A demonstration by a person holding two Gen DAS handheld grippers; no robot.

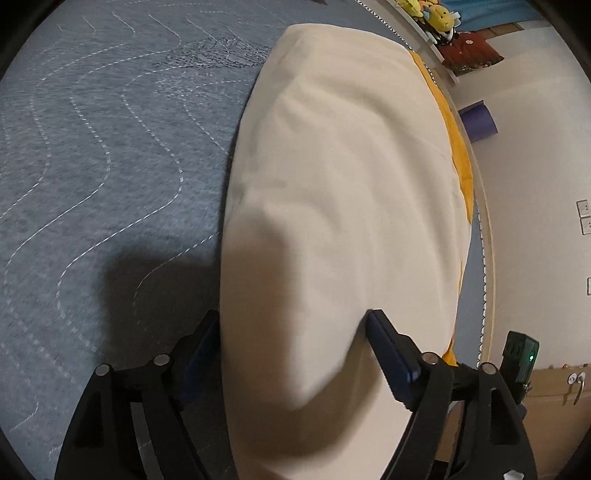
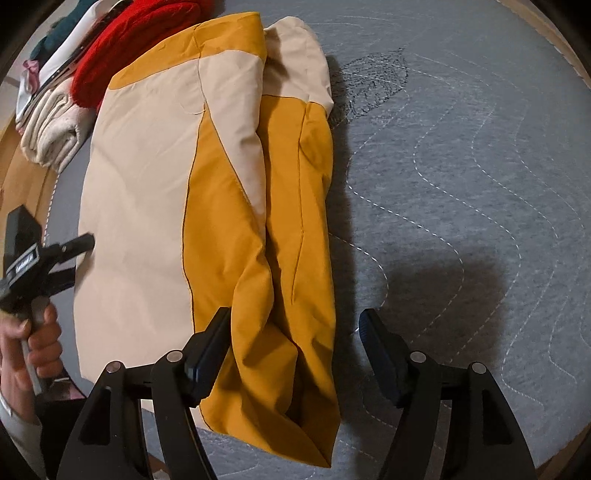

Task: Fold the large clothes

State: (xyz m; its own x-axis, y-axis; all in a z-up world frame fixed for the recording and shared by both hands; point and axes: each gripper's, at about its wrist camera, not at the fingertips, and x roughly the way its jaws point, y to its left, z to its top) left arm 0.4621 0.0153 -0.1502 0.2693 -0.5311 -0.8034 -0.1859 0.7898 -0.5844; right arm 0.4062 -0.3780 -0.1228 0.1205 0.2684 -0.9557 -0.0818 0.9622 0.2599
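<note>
A cream and mustard jacket (image 2: 155, 177) lies folded lengthwise on the grey quilted mattress (image 2: 461, 184). My right gripper (image 2: 295, 328) points down over its near mustard edge with jaws open. The left finger (image 2: 214, 343) rests against the mustard cloth, and the right finger hangs over bare mattress. In the left wrist view the jacket (image 1: 343, 166) shows mostly its cream side. My left gripper (image 1: 295, 332) stands open with a bulge of cream cloth between its fingers, which hides part of the left finger. The right wrist view also shows the left gripper (image 2: 79, 258) at the jacket's left edge, held by a hand (image 2: 40, 339).
A stack of folded clothes, red (image 2: 129, 40) above cream (image 2: 51, 129), sits beyond the jacket's far left corner. A wooden bed frame (image 1: 489, 236) borders the mattress by a white wall. Plush toys (image 1: 436, 14) sit on a shelf, with a purple roll (image 1: 478, 120) below.
</note>
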